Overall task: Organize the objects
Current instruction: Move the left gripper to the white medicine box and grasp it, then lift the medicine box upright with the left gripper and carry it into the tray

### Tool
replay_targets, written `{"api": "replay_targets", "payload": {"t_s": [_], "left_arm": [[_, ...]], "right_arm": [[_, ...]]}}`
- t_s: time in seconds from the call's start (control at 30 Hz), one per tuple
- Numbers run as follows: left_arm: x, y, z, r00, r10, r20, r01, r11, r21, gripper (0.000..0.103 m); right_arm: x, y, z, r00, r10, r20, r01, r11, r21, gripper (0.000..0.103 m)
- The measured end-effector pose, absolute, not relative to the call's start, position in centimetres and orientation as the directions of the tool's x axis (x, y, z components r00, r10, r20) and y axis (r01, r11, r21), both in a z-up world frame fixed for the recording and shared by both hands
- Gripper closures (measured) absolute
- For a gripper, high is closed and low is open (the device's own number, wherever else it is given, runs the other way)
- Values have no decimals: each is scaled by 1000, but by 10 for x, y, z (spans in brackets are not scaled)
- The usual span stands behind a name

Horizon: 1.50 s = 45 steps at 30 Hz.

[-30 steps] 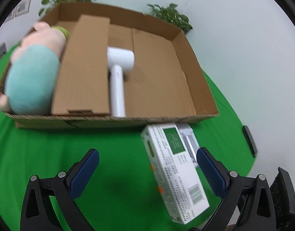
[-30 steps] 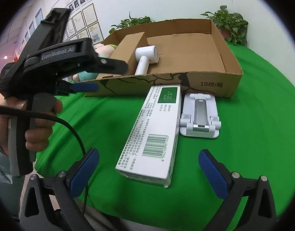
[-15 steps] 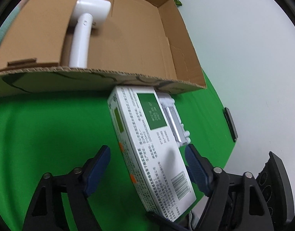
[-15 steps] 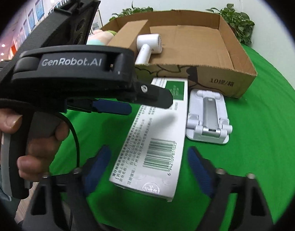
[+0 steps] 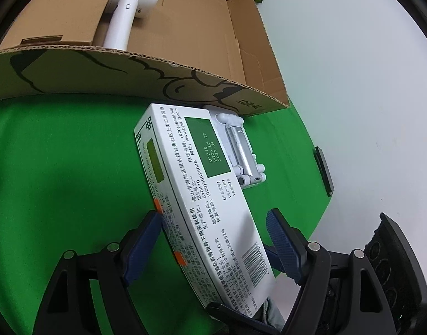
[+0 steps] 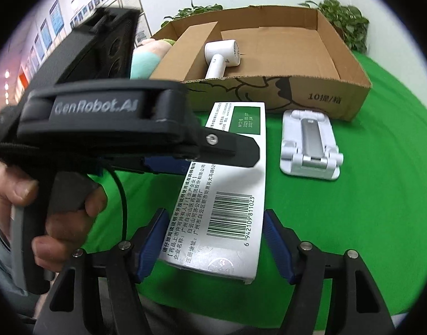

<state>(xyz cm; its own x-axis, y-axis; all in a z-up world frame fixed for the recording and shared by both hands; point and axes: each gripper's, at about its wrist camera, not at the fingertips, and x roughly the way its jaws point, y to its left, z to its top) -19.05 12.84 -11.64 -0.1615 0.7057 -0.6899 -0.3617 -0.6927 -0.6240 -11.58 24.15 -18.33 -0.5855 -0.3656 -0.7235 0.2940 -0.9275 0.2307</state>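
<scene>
A long white medicine box (image 5: pixel 202 195) with a green panel lies on the green cloth in front of the cardboard box (image 5: pixel 146 67). My left gripper (image 5: pixel 213 245) straddles its near half, jaws open, left pad at the box's side. My right gripper (image 6: pixel 216 240) straddles the barcode end of the same medicine box (image 6: pixel 227 195), pads close beside it with small gaps. The left gripper (image 6: pixel 185 150) shows from the side in the right wrist view.
A white phone stand (image 6: pixel 311 145) lies right of the medicine box. The cardboard box (image 6: pixel 325 95) holds a white hair dryer (image 6: pixel 222 58), a cardboard insert and a plush toy (image 6: pixel 146 55). A black device (image 5: pixel 323 170) lies at the table's right edge.
Both grippers moved forward over the medicine box and their jaws narrowed around it. The left gripper came in from the left above the box.
</scene>
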Motion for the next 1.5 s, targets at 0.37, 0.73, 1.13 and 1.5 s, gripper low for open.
{"api": "replay_targets", "payload": {"t_s": [0.37,0.73,1.13,1.5], "left_arm": [[-186,123,-120,-190,688,-700,-356,-713,-604,49],[-184,124,-108,-192,725,-662,-367,-679,-636,55],[-184,139,-35,-311,713,-629,-497,-686,-531,60],[-213,142,56,-429,698,-574,-588,-698,-409,61]], "right_arm": [[-112,248,-181,-568,-430,-702,306,-902,304,37],[-110,246,-175,-584,-451,-675,337,-891,304,38],[-117,246,-131,-693,-436,-574,378,-898,226,40],[-156,246,-66,-772,-455,-443,418,-889,186,40]]}}
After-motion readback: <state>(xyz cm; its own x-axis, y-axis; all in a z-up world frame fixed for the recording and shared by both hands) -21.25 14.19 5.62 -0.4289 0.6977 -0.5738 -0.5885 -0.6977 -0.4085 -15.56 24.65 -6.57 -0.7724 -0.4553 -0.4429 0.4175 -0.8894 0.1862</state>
